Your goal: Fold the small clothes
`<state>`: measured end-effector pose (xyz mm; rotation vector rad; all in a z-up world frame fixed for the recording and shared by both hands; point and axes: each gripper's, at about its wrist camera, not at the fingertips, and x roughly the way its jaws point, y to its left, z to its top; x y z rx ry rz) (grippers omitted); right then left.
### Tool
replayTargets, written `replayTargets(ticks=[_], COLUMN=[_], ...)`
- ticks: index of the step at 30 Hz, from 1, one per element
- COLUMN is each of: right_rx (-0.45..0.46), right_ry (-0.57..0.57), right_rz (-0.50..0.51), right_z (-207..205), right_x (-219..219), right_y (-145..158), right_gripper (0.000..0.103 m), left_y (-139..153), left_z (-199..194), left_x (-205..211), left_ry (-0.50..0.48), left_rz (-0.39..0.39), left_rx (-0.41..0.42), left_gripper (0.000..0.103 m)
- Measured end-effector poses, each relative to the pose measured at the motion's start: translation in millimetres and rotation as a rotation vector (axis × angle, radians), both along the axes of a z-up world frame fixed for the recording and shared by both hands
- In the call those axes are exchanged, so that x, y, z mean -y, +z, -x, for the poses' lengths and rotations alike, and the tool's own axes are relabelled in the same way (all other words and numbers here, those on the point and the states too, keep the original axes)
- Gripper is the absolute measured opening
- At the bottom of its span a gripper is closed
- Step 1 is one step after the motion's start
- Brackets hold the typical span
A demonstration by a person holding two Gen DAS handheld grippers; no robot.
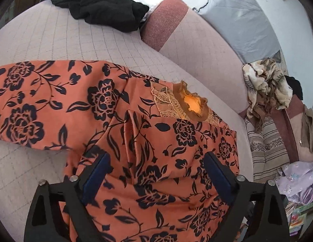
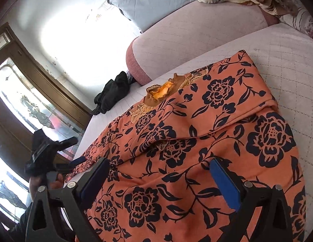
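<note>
An orange garment with a dark floral print (image 1: 108,109) lies on the pale quilted sofa seat (image 1: 55,40), its frilled brown and orange collar (image 1: 191,102) pointing toward the backrest. One sleeve is folded across the body. My left gripper (image 1: 156,167) is open, its blue-padded fingers wide apart just above the garment's lower part. The garment also fills the right wrist view (image 2: 217,121), collar (image 2: 162,90) at the far end. My right gripper (image 2: 162,173) is open over the cloth near its hem. The left gripper (image 2: 61,157) shows at the left of that view, at the garment's edge.
A black garment (image 1: 104,6) lies bunched at the far end of the seat, also seen in the right wrist view (image 2: 114,92). A crumpled beige patterned blanket (image 1: 265,86) and a lilac cloth (image 1: 299,181) sit to the right. A grey pillow (image 1: 237,14) leans behind the backrest.
</note>
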<state>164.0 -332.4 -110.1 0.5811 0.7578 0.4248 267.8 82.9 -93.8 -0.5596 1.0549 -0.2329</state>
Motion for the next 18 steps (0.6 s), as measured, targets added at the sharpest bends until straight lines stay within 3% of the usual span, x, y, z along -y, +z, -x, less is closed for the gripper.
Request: replayTargets(ticks=[3,5,6,7,9,11,16,18], right_rx=[-0.006,-0.008,-0.006,-0.001,0.003,-0.009,-0.104,-0.125], right_ry=[0.027,0.031,0.031,0.033,0.040,0.053,0.056,0.046], right_rz=[-0.039,-0.065,-0.085,-0.102,-0.126,-0.152,-0.203,-0.229], right_z=[-5.0,-7.2,-7.5,-8.0,-8.8,-10.1,-15.7,-17.7], right_x=[-1.8,-1.1,0.2,1.2,2.5,2.5,3.8,7.3], right_y=[-3.7,-3.0,-1.6,0.5,3.9,2.4,-16.8,-21.4], right_gripper=[0.101,0.101,0.101,0.101,0.101,0.101,0.101,0.101], left_y=[-19.2,-30.9,-35.1,-37.7,-39.2,-29.7,24.9,24.7], left_z=[-28.2,-37.4,-39.2,-39.9,-44.0,-45.1,-45.7,-48.2], left_x=[8.6,11.4,13.4,15.6,23.5,28.5,36.0,38.6], left_ry=[0.017,0.037,0.037,0.029,-0.002,-0.008,0.004,-0.010], left_rz=[-0.032,-0.049,-0.052,-0.063,-0.137,-0.200,-0.303,-0.345], left_rx=[-0.079,-0.119,-0.136,-0.146,-0.161,-0.114,0.093,0.105], left_gripper=[0.082,0.073,0.056,0.032,0.003,0.002,0.002,0.002])
